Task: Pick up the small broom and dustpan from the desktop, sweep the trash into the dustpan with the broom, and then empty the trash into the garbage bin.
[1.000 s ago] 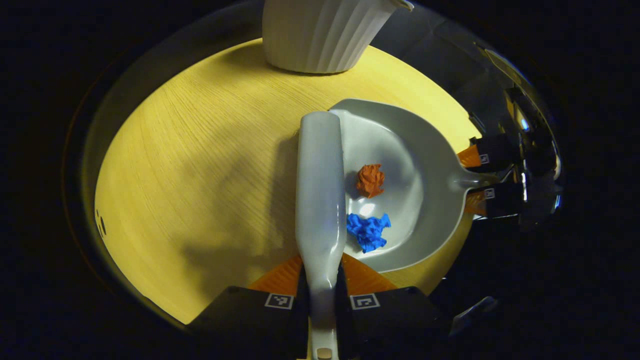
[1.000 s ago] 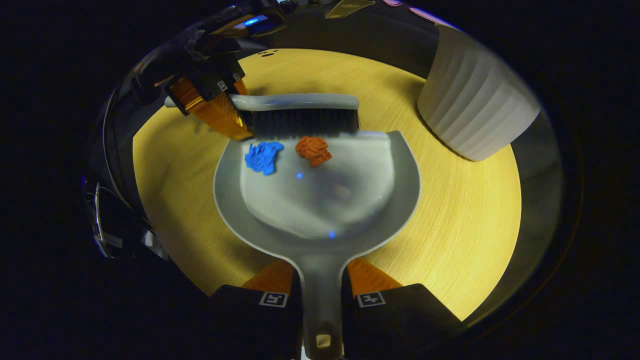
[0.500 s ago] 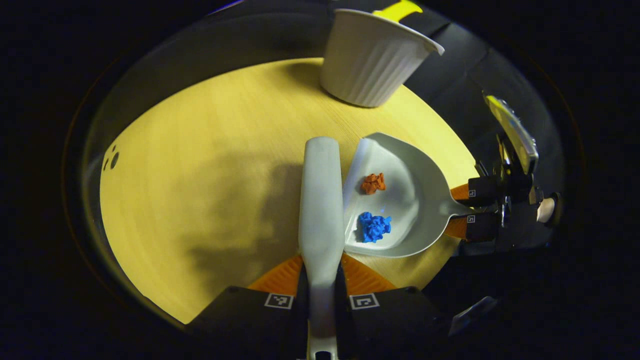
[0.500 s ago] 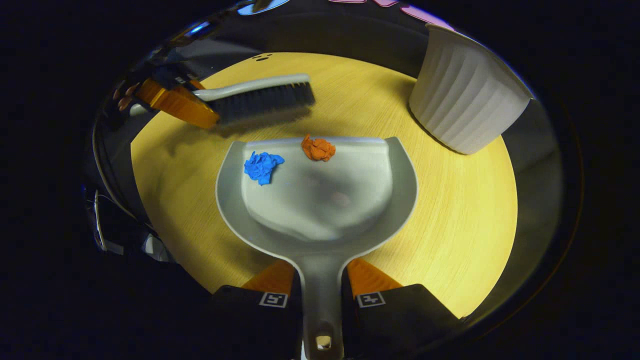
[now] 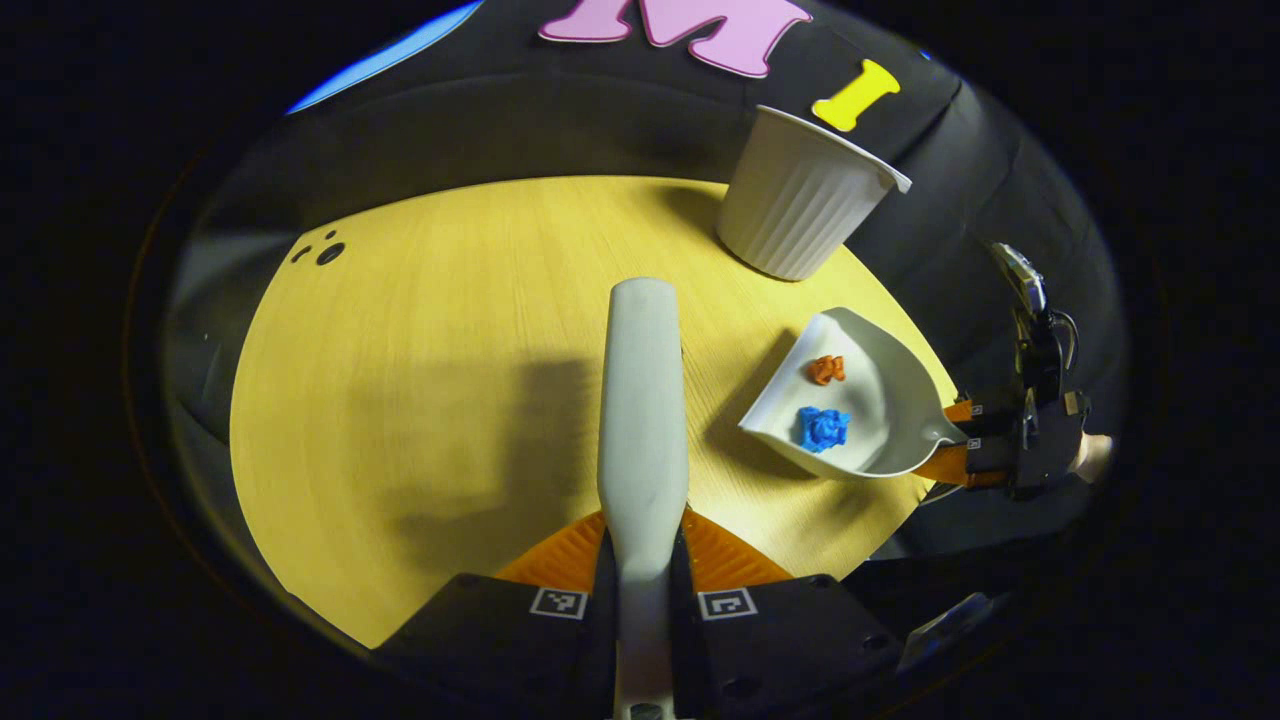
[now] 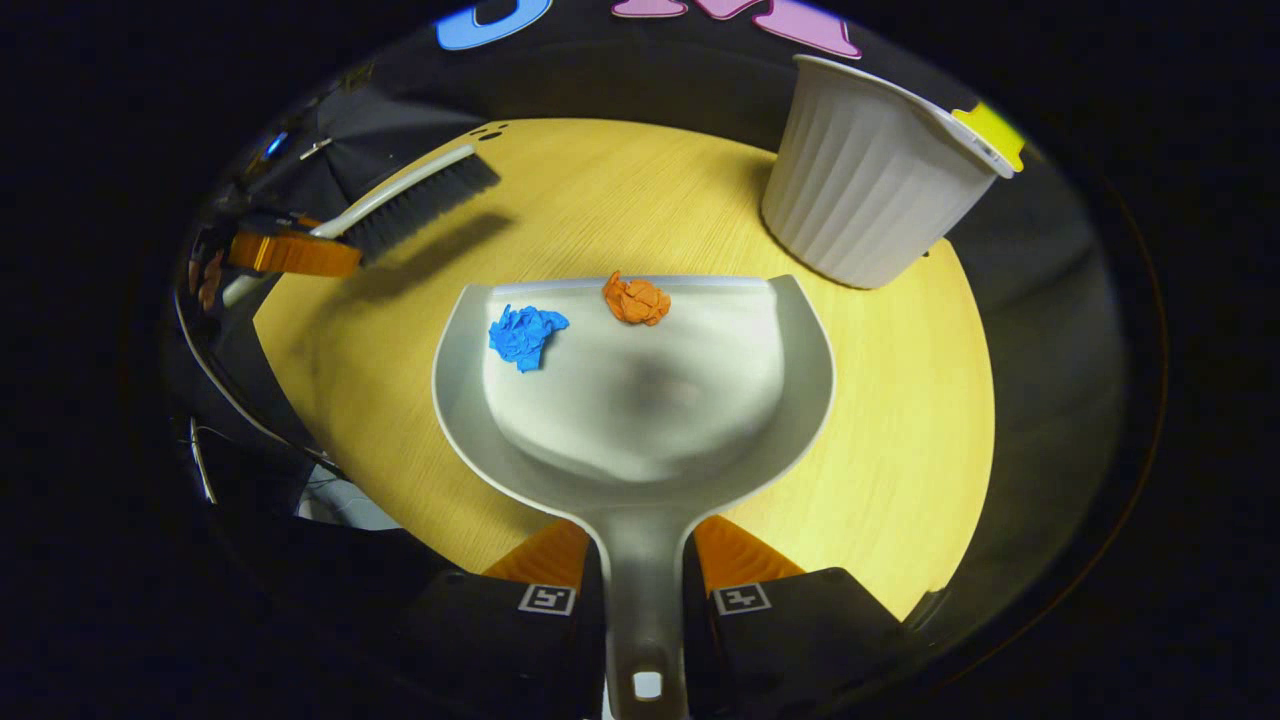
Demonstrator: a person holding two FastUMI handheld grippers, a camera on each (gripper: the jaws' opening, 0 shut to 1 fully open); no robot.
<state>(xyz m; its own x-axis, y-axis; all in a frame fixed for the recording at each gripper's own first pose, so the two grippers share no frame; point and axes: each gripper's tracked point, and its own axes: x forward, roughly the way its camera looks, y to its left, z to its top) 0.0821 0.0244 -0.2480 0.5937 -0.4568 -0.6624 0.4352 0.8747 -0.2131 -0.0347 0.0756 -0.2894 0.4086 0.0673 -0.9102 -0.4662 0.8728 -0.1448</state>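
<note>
Left gripper view: rides the left gripper, looking forward and down along the broom over the yellow tabletop from well above it.
Right gripper view: rides the right gripper, facing along the dustpan toward the white ribbed bin; nearer the tabletop, apparently.
Shared scene: tabletop, bin, dustpan, blue scrap, orange scrap.
Cross-sight: each view catches the other gripper at its dim edge.
</note>
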